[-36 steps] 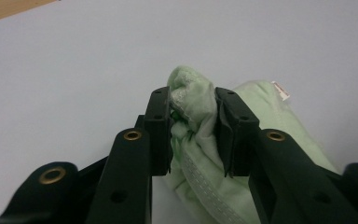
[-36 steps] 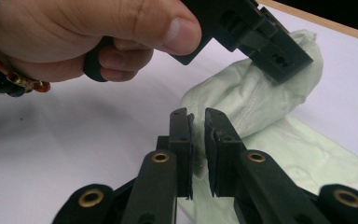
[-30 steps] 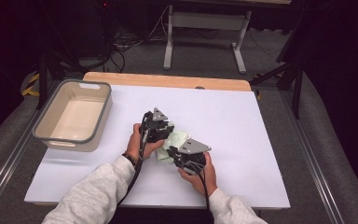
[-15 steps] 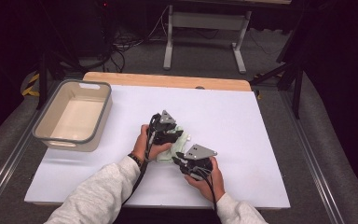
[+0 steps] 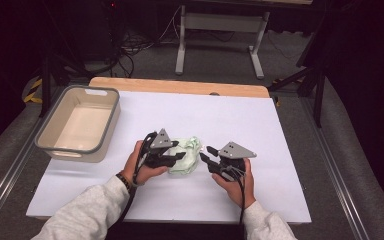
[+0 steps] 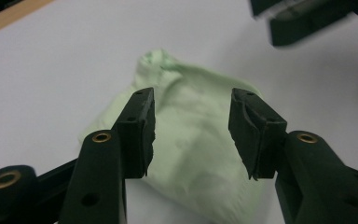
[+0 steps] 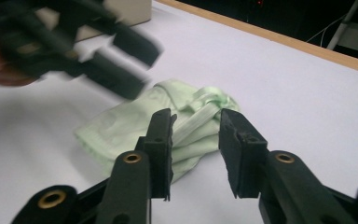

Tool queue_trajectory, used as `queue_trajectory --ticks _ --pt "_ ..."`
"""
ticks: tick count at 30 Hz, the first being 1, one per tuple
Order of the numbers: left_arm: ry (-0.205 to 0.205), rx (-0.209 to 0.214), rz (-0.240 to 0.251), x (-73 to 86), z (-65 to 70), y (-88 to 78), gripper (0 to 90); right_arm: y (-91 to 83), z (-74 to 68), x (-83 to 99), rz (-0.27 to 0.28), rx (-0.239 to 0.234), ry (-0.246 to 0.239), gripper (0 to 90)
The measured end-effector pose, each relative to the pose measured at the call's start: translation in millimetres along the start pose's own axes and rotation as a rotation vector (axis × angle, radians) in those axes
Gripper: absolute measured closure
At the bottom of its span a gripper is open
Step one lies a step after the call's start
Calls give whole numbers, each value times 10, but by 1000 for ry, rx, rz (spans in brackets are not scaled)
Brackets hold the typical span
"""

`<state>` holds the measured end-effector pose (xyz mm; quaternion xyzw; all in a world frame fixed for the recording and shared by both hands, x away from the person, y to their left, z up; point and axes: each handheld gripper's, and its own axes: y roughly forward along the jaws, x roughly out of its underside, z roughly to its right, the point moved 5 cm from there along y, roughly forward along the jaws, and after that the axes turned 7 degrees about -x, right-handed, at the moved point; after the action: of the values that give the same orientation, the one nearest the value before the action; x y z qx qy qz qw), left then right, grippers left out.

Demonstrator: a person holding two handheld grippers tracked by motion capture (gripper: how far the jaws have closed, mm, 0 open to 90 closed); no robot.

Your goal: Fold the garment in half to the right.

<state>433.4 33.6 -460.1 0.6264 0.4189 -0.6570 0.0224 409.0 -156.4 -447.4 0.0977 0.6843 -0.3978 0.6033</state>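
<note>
1. Location: the cloth (image 5: pixel 185 155), a pale green folded bundle, lies on the white table (image 5: pixel 280 130) between the two grippers, well apart from the bin (image 5: pixel 77 125) at the table's left
2. Risk, unfolding: the cloth rests free, with a loose gathered end pointing away from the person; a jaw that drags across it on the next approach would likely pull the fold open
3. Risk, partial grip: jaws closing on the top layer alone would lift one flap and leave the rest on the table
4. Risk, collision: the grippers face each other across the cloth at close range; closing in together could knock jaw against jaw
5. Left gripper (image 6: pixel 191 133): the jaws have just been opening and stand partly open. In the left gripper view the cloth lies beyond and below the gap, and the pads press on nothing. In the high view the jaw tips sit at the cloth's left edge; whether they brush it cannot be told at that size
6. Right gripper (image 7: pixel 196 140): the jaws have just been opening and stand partly open with nothing gripped. The cloth lies ahead of the tips, near but apart
7. Judgement: both grippers appear to have released the cloth, so any further move starts from a fresh approach
</note>
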Motion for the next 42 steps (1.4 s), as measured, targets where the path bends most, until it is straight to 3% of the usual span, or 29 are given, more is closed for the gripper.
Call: queue_trajectory --ticks 1,5,7,10,15,22,27,37,42 --pt "42 16 -17 99 59 -72 518 24 20 -21 -1 6 -6 636" --pt "55 61 -23 214 149 -129 543 119 75 -80 -8 9 -4 653" --pt "62 95 -28 311 208 -137 573 242 92 -112 -33 -17 22 659" --pt "97 81 -53 371 215 -103 603 346 48 -87 -62 -20 11 626" --pt "104 81 -89 453 195 -17 644 481 59 20 -121 9 -11 636" --pt "102 76 -116 495 159 33 760 533 189 217 -192 34 46 722" --pt "129 60 -121 501 157 28 803 536 237 250 -202 51 75 747" --pt "113 86 -112 514 160 26 774 526 278 264 -203 41 85 763" --pt "110 91 -113 505 155 43 782 439 404 189 -160 74 110 752"
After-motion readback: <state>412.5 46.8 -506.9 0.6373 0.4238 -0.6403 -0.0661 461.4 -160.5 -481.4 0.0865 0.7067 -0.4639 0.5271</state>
